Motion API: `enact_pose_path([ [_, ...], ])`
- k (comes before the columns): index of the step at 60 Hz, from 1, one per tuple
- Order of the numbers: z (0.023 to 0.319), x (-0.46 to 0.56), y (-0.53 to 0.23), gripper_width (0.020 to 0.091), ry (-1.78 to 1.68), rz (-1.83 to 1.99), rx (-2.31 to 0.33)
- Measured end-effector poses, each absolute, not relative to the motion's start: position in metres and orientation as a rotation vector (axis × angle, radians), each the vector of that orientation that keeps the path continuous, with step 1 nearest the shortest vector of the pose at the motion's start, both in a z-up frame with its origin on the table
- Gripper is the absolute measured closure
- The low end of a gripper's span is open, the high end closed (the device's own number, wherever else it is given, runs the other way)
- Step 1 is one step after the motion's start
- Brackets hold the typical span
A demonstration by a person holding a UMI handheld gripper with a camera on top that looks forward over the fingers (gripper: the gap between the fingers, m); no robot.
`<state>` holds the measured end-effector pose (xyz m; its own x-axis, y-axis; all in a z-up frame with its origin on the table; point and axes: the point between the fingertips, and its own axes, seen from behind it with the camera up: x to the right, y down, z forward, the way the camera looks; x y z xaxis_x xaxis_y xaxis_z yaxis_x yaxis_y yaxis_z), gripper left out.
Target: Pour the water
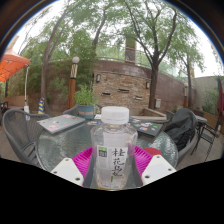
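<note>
Outdoor patio, glass table [60, 150] | tool [112, 165] clamped on upright capped water bottle [113, 148], both pads pressing.

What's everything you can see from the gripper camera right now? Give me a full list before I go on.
bottle: one, clear with a white cap and green-and-white label, upright between the fingers on the table
glass table: one, round and see-through, under the bottle
chairs: at least one, grey mesh, left of the table
dark bag: one, black, right of the table
orange umbrella: one, far left
brick wall: one, brown, behind the table
trees: several, green, beyond the wall
gripper: one, white fingers with pink pads at both sides of the bottle; contact unclear
</note>
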<state>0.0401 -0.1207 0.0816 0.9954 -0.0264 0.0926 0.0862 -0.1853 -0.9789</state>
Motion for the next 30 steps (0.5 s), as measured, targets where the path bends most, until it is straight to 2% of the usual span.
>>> enact_pose_path([
  [6, 0.082, 0.030, -0.117, 0.0534, -0.113, -0.143, -1.762],
  [12, 0.077, 0.013, -0.111, 0.0644, -0.188, -0.106, -1.797],
  [16, 0.084, -0.015, -0.105, 0.0642, -0.193, -0.012, -1.827],
  [20, 0.107, -0.033, -0.091, 0.0642, -0.148, 0.113, -1.821],
  [27, 0.144, -0.067, -0.063, 0.0642, 0.156, 0.537, -1.829],
  [30, 0.149, -0.067, -0.047, 0.0643, 0.315, 0.744, -1.812],
])
